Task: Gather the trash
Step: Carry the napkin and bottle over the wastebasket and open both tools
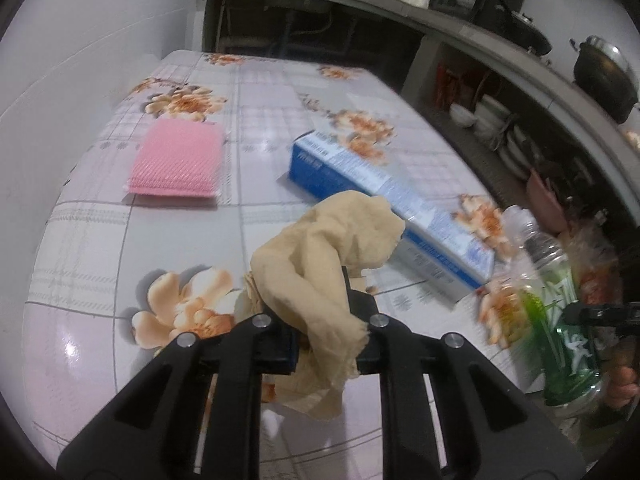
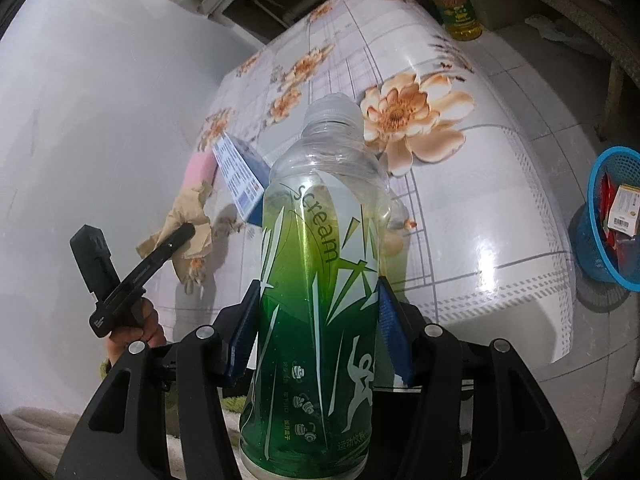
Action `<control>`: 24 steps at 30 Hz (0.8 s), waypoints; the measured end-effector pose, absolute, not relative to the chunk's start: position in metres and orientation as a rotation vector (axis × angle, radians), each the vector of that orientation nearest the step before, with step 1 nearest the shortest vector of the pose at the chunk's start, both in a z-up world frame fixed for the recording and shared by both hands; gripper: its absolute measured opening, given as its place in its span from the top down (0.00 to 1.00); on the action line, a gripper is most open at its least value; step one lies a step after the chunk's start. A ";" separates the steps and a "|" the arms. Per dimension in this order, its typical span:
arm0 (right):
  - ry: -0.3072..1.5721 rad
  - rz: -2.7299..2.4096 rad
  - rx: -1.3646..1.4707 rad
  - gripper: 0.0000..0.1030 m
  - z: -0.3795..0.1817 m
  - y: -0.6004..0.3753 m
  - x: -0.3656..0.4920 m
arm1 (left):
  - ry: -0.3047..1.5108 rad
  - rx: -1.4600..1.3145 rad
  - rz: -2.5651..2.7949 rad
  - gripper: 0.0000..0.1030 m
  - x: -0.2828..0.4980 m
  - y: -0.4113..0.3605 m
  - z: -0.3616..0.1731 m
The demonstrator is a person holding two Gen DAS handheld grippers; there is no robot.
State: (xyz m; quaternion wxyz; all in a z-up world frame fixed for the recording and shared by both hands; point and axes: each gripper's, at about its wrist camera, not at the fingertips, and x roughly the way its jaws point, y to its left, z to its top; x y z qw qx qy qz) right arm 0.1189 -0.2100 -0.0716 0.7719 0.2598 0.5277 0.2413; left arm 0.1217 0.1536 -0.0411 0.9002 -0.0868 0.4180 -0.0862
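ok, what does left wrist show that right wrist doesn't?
Left wrist only: white stacked dishes on a shelf and a dark lidded pot.
Right wrist only: blue plastic mesh basket on the floor and a yellow oil bottle.
Both: crumpled tan paper in the left tongs, green-labelled clear plastic bottle in the right tongs, blue-and-white box, pink sponge.

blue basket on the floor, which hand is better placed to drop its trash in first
Right, probably. The blue basket sits at the right of the right wrist view, nearer the right gripper holding the plastic bottle. The left gripper holds crumpled paper farther across the table.
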 end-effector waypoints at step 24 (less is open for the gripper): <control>0.948 0.377 0.748 0.47 -0.058 -0.325 0.076 | 0.764 -0.069 -0.572 0.87 0.146 -0.013 0.038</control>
